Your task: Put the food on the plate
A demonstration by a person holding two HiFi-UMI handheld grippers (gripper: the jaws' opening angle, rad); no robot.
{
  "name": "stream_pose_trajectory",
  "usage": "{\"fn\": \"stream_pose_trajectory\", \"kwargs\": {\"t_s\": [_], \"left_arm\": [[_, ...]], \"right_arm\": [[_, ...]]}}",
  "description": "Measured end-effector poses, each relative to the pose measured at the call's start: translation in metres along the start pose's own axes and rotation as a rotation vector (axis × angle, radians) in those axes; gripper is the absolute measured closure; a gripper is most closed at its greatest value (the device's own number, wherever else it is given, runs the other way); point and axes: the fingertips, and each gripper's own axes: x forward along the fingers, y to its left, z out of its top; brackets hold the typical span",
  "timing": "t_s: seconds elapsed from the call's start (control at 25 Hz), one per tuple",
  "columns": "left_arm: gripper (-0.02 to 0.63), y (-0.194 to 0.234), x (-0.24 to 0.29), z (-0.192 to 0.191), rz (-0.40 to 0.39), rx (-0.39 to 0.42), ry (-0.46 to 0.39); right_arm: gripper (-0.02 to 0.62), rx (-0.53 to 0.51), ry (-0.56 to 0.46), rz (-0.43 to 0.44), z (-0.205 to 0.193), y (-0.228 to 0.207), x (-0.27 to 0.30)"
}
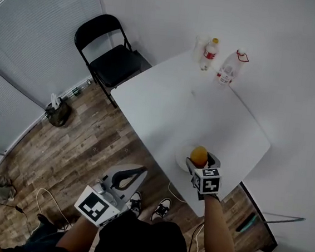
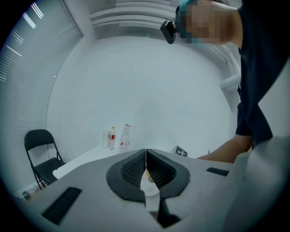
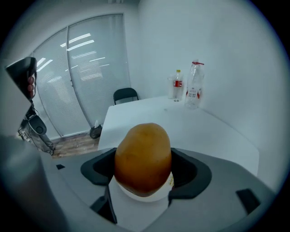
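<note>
Food (image 3: 142, 156): orange-yellow, browner at the underside, faintly speckled.
Plate (image 3: 138, 195): white.
Table (image 1: 204, 111): plain white.
Left gripper (image 2: 146, 156): grey shell, black ribbed pads (image 2: 131, 170).
Right gripper (image 3: 142, 163): grey shell, black pads.
Marker cubes (image 1: 96, 205): black square patterns on white, one on each gripper.
Chair (image 1: 111, 56): black frame, seat and back.
Bottles (image 1: 229, 66): clear, with red labels.
Floor (image 1: 72, 141): wood planks in mixed light and dark brown.
Blinds (image 1: 33, 26): pale grey, fine horizontal slats.
Walls (image 1: 298, 65): white.
Shoes (image 1: 163, 207): black and white.
</note>
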Motion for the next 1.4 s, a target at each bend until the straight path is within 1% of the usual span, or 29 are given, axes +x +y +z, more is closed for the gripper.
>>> {"fn": "stream_pose_trajectory", "kwargs": {"t_s": [0.08,0.2,0.32,0.48,0.6,0.72,0.88,1.0,1.08,1.2,1.32,1.4], "left_arm": [[0.583,0.004,0.003,-0.008,0.003,0.011,0.018],[0.583,0.008,0.006,-0.014,0.008,-0.018,0.028],[0.583,0.012,0.005,-0.019,0.007,-0.018,0.036],[0.583,0.019,0.004,-0.018,0.017,-0.046,0.03],[0.583,0.027,0.001,-0.02,0.025,-0.048,0.035],[0.583,0.032,-0.003,-0.021,0.035,-0.048,0.035],[0.583,0.041,-0.009,-0.022,0.051,-0.054,0.034],[0.583,0.044,-0.012,-0.023,0.057,-0.058,0.039],[0.583,0.045,-0.012,-0.023,0.055,-0.056,0.039],[0.583,0.046,-0.011,-0.02,0.048,-0.052,0.029],[0.583,0.044,-0.006,-0.015,0.037,-0.047,0.018],[0.583,0.041,-0.004,-0.01,0.024,-0.039,0.012]], "right_arm": [[0.227,0.008,0.044,0.008,-0.01,-0.001,0.015],[0.226,-0.006,0.091,0.012,-0.02,0.001,0.032],[0.226,-0.031,0.134,-0.011,-0.027,0.001,0.043],[0.226,-0.056,0.176,-0.042,-0.032,-0.001,0.053],[0.225,-0.075,0.196,-0.064,-0.033,-0.003,0.059],[0.225,-0.077,0.216,-0.061,-0.037,-0.003,0.064],[0.225,-0.075,0.206,-0.062,-0.034,0.0,0.067],[0.224,-0.075,0.157,-0.076,-0.021,0.001,0.06],[0.224,-0.059,0.094,-0.081,-0.004,0.001,0.046],[0.225,-0.019,-0.058,-0.087,0.034,0.001,0.012],[0.225,0.023,-0.25,-0.104,0.074,-0.003,-0.033],[0.227,0.042,-0.364,-0.093,0.096,0.001,-0.064]]}}
